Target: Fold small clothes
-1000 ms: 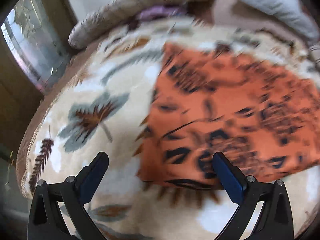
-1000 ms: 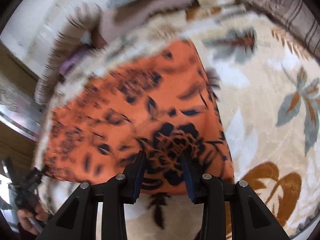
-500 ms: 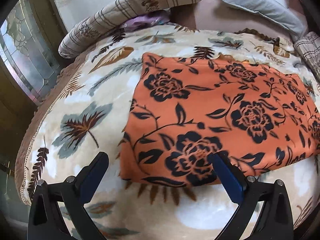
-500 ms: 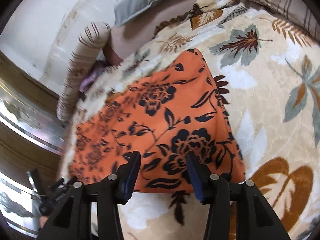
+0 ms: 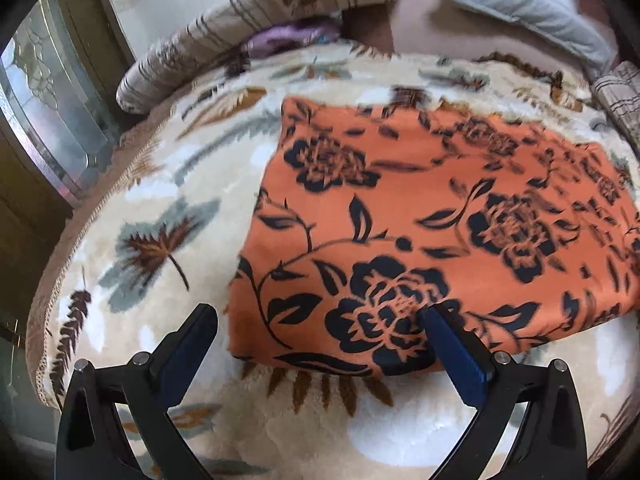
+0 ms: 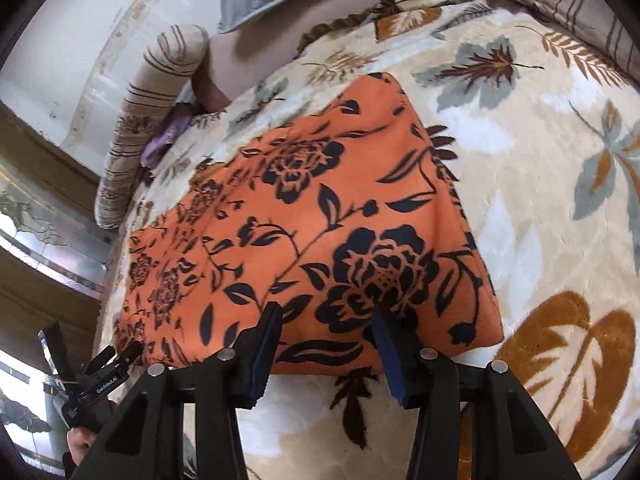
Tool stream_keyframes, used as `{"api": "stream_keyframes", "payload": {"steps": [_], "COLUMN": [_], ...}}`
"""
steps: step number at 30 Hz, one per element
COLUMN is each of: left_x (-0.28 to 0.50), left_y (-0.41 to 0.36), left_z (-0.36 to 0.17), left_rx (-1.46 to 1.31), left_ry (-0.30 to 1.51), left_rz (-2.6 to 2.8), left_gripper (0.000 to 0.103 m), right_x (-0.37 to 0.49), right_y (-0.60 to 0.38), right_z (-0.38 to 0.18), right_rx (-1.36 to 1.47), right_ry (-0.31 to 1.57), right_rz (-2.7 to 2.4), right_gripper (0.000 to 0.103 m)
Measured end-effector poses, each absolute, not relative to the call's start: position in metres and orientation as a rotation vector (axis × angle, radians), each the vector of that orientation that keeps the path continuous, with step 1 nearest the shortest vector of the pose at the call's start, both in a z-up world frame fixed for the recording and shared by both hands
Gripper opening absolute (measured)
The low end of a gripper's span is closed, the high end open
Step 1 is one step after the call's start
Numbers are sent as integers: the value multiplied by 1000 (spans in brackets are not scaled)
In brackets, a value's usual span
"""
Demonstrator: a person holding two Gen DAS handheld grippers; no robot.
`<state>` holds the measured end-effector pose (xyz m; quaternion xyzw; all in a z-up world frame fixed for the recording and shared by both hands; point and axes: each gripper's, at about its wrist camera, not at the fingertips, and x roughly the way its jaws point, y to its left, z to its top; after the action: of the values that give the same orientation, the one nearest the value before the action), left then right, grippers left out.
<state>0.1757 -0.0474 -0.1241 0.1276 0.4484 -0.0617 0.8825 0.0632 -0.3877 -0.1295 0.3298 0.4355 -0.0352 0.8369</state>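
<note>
We have the orange floral cloth (image 5: 420, 216) lying flat on the leaf-patterned blanket (image 5: 160, 208) of the bed, already in a tidy rectangle, so we judge that one more fold is the step in hand. To do it well, we should take the near edge at two places, one with each tongs, and pinch all layers together, because the fabric looks thick and soft and a shallow grip could catch only the top layer. Then we should lift only a little and bring the edge straight over to the far edge, so the corners meet and no crease forms.

The left tongs (image 5: 316, 340) are wide open and hold nothing; the near-left corner of the cloth lies between their fingers, and the right finger reaches over the near edge. The right tongs (image 6: 326, 340) are open less wide and also hold nothing; their fingertips stand just at the near edge, close to the near-right corner, over the big black flower. In the right wrist view, we see the left tongs (image 6: 100, 376) low beside the other near corner. A striped bolster (image 5: 256, 28) and a grey pillow (image 5: 516, 4) lie well apart, at the head of the bed.
</note>
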Motion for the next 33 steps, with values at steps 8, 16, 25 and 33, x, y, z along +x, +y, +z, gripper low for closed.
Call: {"api": "stream_keyframes", "payload": {"steps": [8,16,25,33], "left_x": [157,150,183,261], "left_y": [-51,-57,-33,1], "left_z": [-84,-70,-96,-106], "left_rx": [237,218,229,244], "left_ry": [826,792,878,923], "left_rz": [-167,-199,-147,-29], "left_gripper": [103,103,103,103], "right_x": [50,35,51,151], "right_y": [-380,-369,-364,-427], "right_z": [-123,-133,-106,-118], "right_rx": [720,800,655,662], "right_ry": [881,895,847,895], "right_rz": [-25,2,-58,-213], "right_gripper": [51,51,51,51]}}
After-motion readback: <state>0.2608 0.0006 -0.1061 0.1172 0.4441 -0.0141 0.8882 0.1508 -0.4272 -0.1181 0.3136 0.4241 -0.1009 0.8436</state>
